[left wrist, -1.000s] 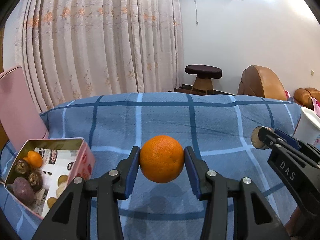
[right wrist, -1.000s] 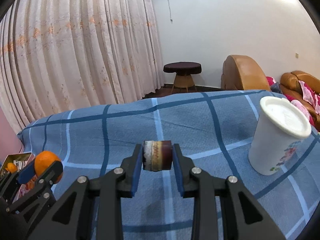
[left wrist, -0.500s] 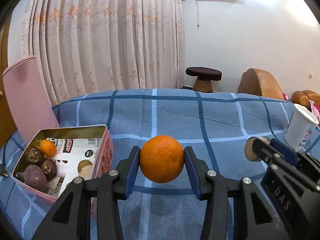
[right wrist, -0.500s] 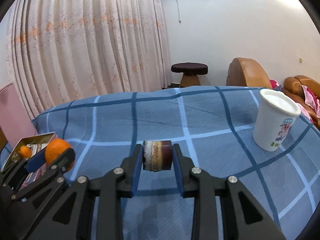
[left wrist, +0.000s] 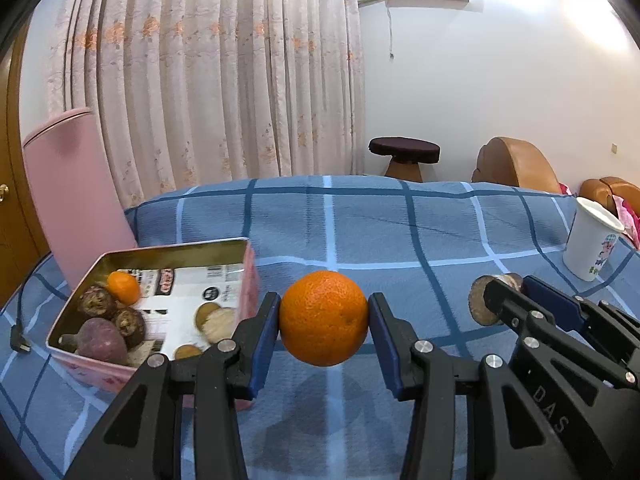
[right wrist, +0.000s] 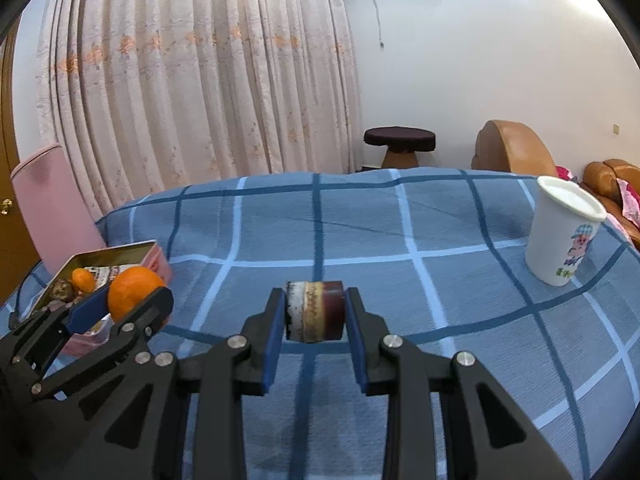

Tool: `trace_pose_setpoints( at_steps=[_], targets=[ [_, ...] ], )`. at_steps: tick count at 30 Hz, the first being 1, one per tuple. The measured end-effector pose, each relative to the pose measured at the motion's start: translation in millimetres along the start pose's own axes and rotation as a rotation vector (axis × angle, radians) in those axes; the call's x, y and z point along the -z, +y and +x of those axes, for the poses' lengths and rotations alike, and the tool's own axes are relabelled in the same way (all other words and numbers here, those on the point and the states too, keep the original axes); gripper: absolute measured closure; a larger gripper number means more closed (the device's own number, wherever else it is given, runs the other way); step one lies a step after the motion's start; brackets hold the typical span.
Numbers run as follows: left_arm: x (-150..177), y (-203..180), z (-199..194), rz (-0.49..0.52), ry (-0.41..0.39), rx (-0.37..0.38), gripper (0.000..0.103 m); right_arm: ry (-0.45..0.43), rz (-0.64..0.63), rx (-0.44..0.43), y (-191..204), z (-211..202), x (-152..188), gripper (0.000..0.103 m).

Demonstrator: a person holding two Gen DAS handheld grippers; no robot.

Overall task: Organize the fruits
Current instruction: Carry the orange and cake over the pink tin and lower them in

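My left gripper point(left wrist: 323, 322) is shut on a large orange point(left wrist: 323, 318) and holds it above the blue checked cloth, just right of an open pink tin point(left wrist: 100, 364). The tin holds a small orange point(left wrist: 123, 287), dark round fruits point(left wrist: 96, 302) and a purple one point(left wrist: 100, 340). My right gripper point(right wrist: 316, 316) is shut on a short brown cut fruit piece point(right wrist: 316, 312), held above the cloth. The right gripper also shows in the left wrist view point(left wrist: 504, 300), to the right of the orange. The tin shows in the right wrist view point(right wrist: 158, 262) at far left.
A white paper cup point(right wrist: 564, 236) stands upright on the cloth at the right; it also shows in the left wrist view point(left wrist: 592, 240). A pink lid point(left wrist: 76, 188) leans behind the tin. A black cable point(left wrist: 20, 336) lies left of the tin. Curtain, stool and sofa lie beyond.
Both grippers have drawn back and turned left with their loads. The tin has come further into view and nearer the left gripper. The cup now sits smaller and farther right.
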State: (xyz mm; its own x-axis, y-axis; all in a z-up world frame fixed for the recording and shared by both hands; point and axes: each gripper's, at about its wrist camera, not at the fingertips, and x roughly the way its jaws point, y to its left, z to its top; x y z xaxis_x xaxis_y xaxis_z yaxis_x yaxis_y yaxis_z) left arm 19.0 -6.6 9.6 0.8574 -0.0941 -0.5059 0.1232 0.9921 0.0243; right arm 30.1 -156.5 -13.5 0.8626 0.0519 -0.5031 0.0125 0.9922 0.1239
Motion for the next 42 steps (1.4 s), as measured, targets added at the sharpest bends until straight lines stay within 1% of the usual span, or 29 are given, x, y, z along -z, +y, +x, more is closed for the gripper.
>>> trace_pose_setpoints(
  at_steps=[4,8,12,16,20,25,28,32,42],
  targets=[
    [4.5,13.6,-6.1,0.002,0.001,-0.005,0.056,-0.013,-0.018,-0.029,19.5,-5.8,2.2,0.071],
    [2.3,32.8,-13.5,-0.015,-0.025,-0.031,0.056,-0.033,-0.034,-0.055,39.3,-9.6,0.9,0.071],
    [-4.3,55.5,-18.5,-0.026,-0.073,-0.088,0.056,-0.05,-0.039,-0.088,62.9,-7.4,-4.2,0.071],
    [-10.8,80.6,-16.2,-0.058,-0.086,-0.121,0.056,-0.058,-0.033,-0.125,86.1,-0.9,-11.6,0.071],
    [-15.7,110.6,-10.8,-0.098,-0.09,-0.169,0.056,-0.062,-0.039,-0.167,113.2,9.5,-18.0,0.071],
    [-18.4,141.1,-1.8,-0.128,-0.084,-0.227,0.056,-0.057,-0.051,-0.205,140.2,22.7,-22.7,0.071],
    [-18.4,156.8,7.1,-0.138,-0.063,-0.272,0.056,-0.045,-0.057,-0.223,154.0,34.8,-26.0,0.071],
    [-18.7,172.2,16.0,-0.159,-0.035,-0.299,0.056,-0.011,-0.054,-0.243,166.2,53.7,-29.0,0.071],
    [-16.0,180.8,31.9,-0.133,0.018,-0.377,0.056,0.053,-0.064,-0.245,176.2,81.7,-28.9,0.071]
  ],
)
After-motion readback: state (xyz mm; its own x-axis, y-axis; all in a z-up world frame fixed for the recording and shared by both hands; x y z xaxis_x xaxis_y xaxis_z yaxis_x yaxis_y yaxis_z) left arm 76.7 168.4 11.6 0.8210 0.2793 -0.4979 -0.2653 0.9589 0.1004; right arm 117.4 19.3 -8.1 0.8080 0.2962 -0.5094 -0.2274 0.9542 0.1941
